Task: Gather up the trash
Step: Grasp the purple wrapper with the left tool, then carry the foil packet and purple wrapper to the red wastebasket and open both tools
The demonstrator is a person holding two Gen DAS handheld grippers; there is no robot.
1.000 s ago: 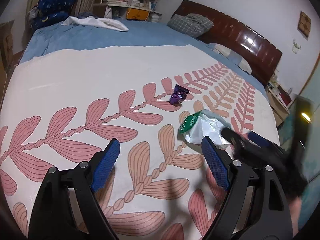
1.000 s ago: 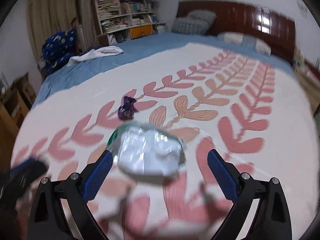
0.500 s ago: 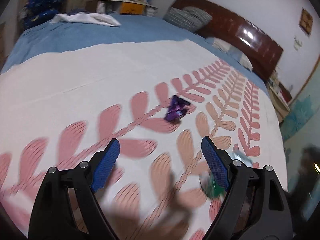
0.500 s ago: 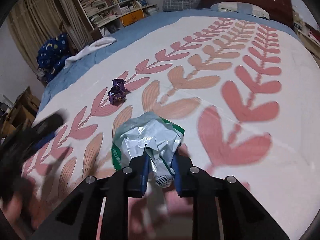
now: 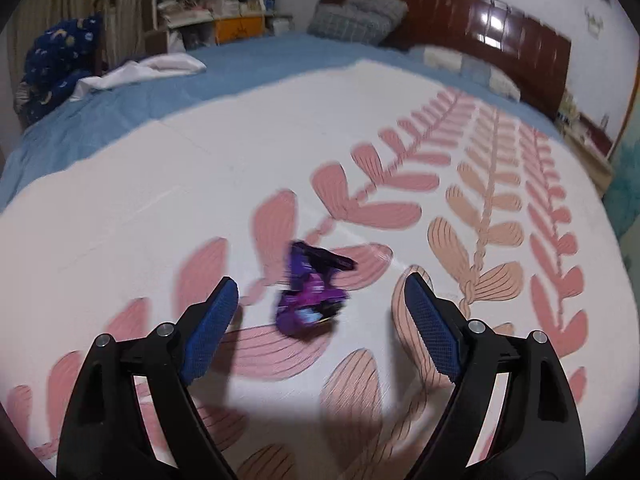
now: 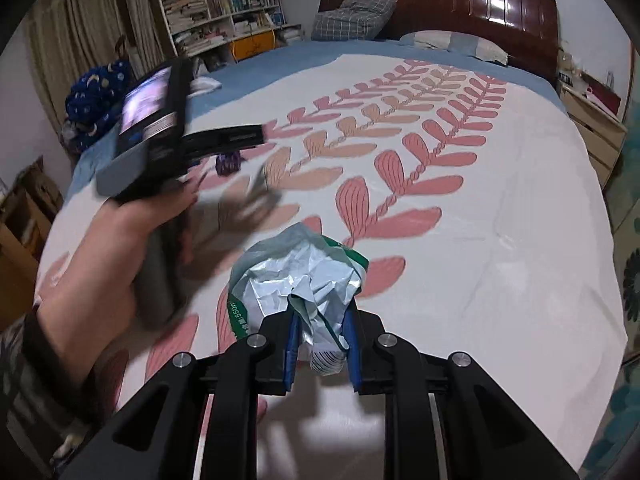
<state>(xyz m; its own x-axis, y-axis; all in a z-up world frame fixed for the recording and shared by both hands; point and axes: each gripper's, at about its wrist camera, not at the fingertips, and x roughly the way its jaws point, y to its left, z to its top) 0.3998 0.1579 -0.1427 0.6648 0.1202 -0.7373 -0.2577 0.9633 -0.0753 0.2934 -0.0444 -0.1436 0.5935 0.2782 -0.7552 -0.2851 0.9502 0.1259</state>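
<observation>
A crumpled purple wrapper (image 5: 310, 294) lies on the white bedspread with pink leaf print (image 5: 160, 208). My left gripper (image 5: 320, 308) is open, its blue pads on either side of the wrapper and just short of it. In the right wrist view the purple wrapper (image 6: 228, 162) shows small beyond the left hand and gripper body (image 6: 160, 136). My right gripper (image 6: 320, 344) is shut on a crumpled silver and green wrapper (image 6: 300, 284), held above the bedspread (image 6: 500, 208).
Blue sheet (image 5: 132, 104), white cloth (image 5: 144, 72) and a dark blue bundle (image 5: 56, 64) lie at the far side. Pillows (image 6: 352, 12) rest against the wooden headboard (image 6: 460, 4). Bookshelves (image 6: 216, 4) stand behind. A nightstand (image 6: 592, 124) is to the right.
My right gripper closed on the silver and green wrapper and lifted it. My left gripper moved forward to the purple wrapper, which now sits between its open pads.
</observation>
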